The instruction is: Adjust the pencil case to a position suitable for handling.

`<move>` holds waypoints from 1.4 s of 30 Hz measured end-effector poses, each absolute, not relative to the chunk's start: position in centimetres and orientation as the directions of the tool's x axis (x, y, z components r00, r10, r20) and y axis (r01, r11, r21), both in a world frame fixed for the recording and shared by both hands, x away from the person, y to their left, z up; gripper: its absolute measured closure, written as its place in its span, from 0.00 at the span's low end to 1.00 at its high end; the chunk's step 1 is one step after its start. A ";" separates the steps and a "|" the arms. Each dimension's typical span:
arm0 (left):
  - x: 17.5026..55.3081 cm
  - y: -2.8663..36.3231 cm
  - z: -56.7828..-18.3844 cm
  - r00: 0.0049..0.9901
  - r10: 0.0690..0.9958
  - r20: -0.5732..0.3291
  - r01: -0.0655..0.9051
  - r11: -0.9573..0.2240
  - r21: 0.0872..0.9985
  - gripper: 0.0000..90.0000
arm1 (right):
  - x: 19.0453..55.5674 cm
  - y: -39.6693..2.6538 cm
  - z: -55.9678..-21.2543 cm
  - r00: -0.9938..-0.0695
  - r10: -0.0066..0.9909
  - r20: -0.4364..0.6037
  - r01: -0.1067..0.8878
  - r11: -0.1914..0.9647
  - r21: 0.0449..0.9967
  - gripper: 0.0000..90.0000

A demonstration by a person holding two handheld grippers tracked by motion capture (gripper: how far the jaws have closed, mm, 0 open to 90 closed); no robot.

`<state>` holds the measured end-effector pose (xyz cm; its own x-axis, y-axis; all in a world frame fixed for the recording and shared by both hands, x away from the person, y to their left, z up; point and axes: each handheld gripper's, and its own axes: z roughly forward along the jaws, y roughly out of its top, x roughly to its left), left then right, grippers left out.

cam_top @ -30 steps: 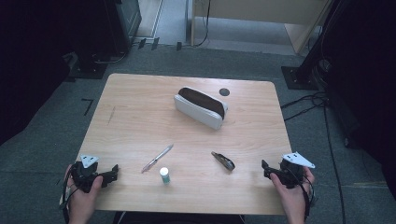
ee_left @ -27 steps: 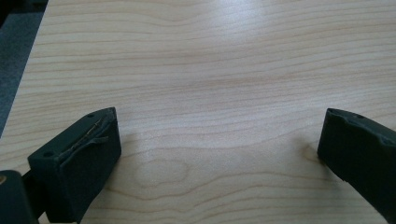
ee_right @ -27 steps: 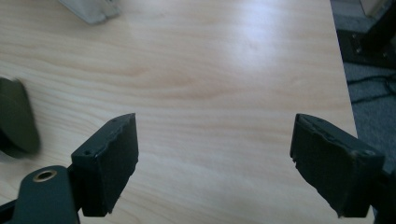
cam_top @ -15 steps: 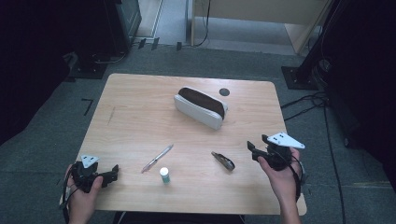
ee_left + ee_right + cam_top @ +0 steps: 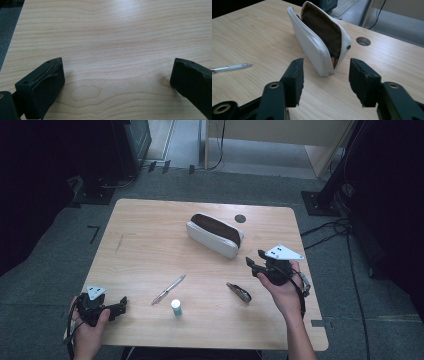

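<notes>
The right gripper point(image 5: 255, 265) hovers above the table point(image 5: 150, 235) with its jaws about half apart, just now closing, nothing between them, pointed at the near end of the white pencil case point(image 5: 319, 47). That case stands unzipped on its long edge beside a round cable hole point(image 5: 363, 41), a pen point(image 5: 230, 67) lying off to one side. The left gripper point(image 5: 120, 306) rests at the table's near-left corner, jaws wide and empty.

pouch point(image 5: 322, 42) contents hidden, pen point(image 5: 229, 67) cut by edge
</notes>
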<state>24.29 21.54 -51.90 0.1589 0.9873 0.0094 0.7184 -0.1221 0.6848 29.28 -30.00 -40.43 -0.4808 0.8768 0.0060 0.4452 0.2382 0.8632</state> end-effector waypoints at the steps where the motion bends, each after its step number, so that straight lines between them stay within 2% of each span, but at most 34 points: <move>1: 24.3 21.5 -51.9 0.158 0.987 0.009 0.718 -0.122 0.685 0.00 | 29.6 -29.8 -40.4 -0.487 0.873 0.007 0.445 0.241 0.862 0.55; 11: 24.3 21.5 -51.9 0.165 0.986 0.012 0.717 -0.128 0.685 0.00 | 31.9 -27.8 -40.4 -0.505 0.863 0.035 0.460 0.235 0.856 0.62; 13: 24.3 21.5 -51.9 0.165 0.986 0.011 0.718 -0.127 0.685 0.00 | 32.5 -27.2 -40.6 -0.511 0.859 0.019 0.443 0.245 0.862 0.67; 16: 24.3 21.5 -51.9 0.164 0.986 0.011 0.718 -0.127 0.685 0.00 | 33.3 -26.4 -41.0 -0.511 0.859 -0.018 0.438 0.278 0.855 0.68; 29: 24.3 21.5 -51.9 0.167 0.986 0.010 0.716 -0.129 0.686 0.00 | 37.4 -24.9 -42.4 -0.556 0.830 -0.030 0.453 0.334 0.826 0.60; 35: 24.3 21.5 -51.9 0.172 0.985 0.010 0.715 -0.131 0.686 0.00 | 38.8 -24.0 -43.4 -0.574 0.809 -0.125 0.457 0.443 0.771 0.53; 42: 24.3 21.5 -51.9 0.172 0.985 0.010 0.715 -0.131 0.686 0.00 | 40.0 -23.8 -45.4 -0.594 0.798 -0.101 0.493 0.460 0.739 0.53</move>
<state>24.28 21.47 -51.93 0.1717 0.9851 0.0095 0.7154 -0.1313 0.6862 39.98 -23.76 -45.42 -0.5939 0.7982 -0.1007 0.4929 0.4598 0.7387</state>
